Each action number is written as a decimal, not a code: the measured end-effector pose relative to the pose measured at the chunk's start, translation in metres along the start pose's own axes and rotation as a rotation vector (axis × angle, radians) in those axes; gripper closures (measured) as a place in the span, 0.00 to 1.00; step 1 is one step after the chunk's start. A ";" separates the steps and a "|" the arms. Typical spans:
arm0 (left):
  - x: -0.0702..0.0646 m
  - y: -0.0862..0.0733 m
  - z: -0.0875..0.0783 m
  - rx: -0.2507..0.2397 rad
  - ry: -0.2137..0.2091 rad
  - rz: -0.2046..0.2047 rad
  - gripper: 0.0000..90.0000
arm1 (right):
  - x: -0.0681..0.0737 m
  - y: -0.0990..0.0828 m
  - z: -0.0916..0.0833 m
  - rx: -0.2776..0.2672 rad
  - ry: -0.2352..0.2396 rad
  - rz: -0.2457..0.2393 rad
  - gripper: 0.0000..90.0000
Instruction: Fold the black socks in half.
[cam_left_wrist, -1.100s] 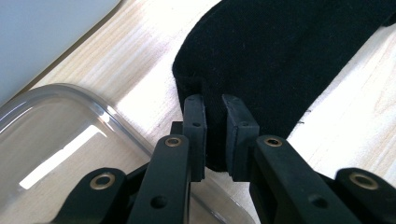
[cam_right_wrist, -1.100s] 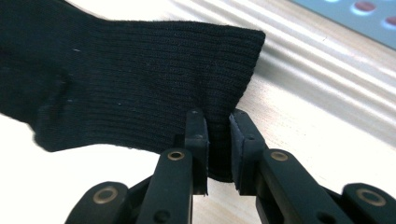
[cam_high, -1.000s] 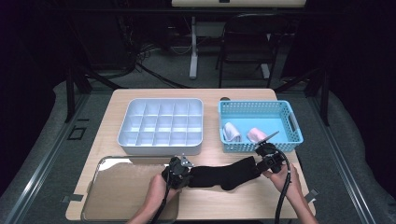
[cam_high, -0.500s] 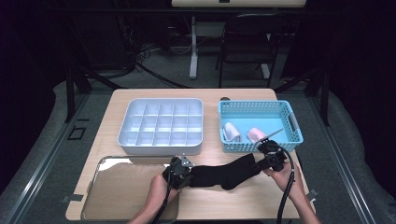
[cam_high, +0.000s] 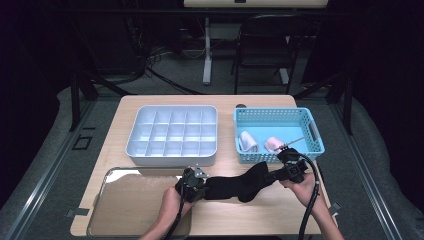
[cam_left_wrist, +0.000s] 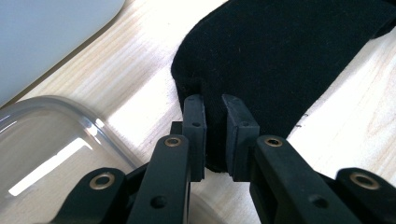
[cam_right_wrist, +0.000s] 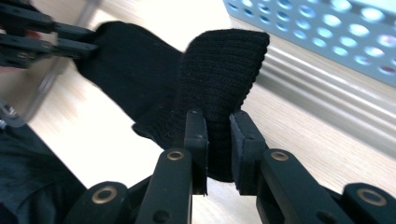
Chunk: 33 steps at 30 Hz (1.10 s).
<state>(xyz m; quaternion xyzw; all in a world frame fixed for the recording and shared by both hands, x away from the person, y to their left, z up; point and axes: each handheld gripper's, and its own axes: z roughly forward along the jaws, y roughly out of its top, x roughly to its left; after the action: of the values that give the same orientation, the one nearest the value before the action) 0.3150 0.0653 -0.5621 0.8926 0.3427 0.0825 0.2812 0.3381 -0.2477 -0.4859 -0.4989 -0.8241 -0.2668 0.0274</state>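
Here, both jaws pinching black sock (cam_high: 235, 185), clear tray (cam_high: 130, 205) beside, blue basket (cam_high: 312, 150) near.

Divided tray (cam_high: 172, 135) left of basket (cam_high: 278, 134) (rolls inside); sock (cam_high: 235, 185) in front

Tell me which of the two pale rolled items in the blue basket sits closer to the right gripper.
The pinkish roll, the right-hand one of the pair in the blue basket. It lies just beyond the right gripper; the whiter roll sits farther left.
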 end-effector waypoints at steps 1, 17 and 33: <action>0.000 0.000 0.000 -0.001 -0.001 0.000 0.90 | 0.002 0.001 -0.001 -0.007 0.004 -0.002 0.88; 0.004 -0.002 0.000 -0.022 -0.032 -0.031 0.89 | 0.030 0.011 0.005 -0.043 0.058 -0.058 0.88; 0.005 -0.003 0.002 -0.043 -0.079 -0.072 0.89 | 0.078 0.031 0.048 -0.003 0.057 -0.169 0.87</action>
<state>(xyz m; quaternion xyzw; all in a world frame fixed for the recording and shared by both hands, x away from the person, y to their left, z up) 0.3182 0.0692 -0.5655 0.8760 0.3615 0.0442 0.3163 0.3353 -0.1509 -0.4904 -0.4197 -0.8617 -0.2837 0.0275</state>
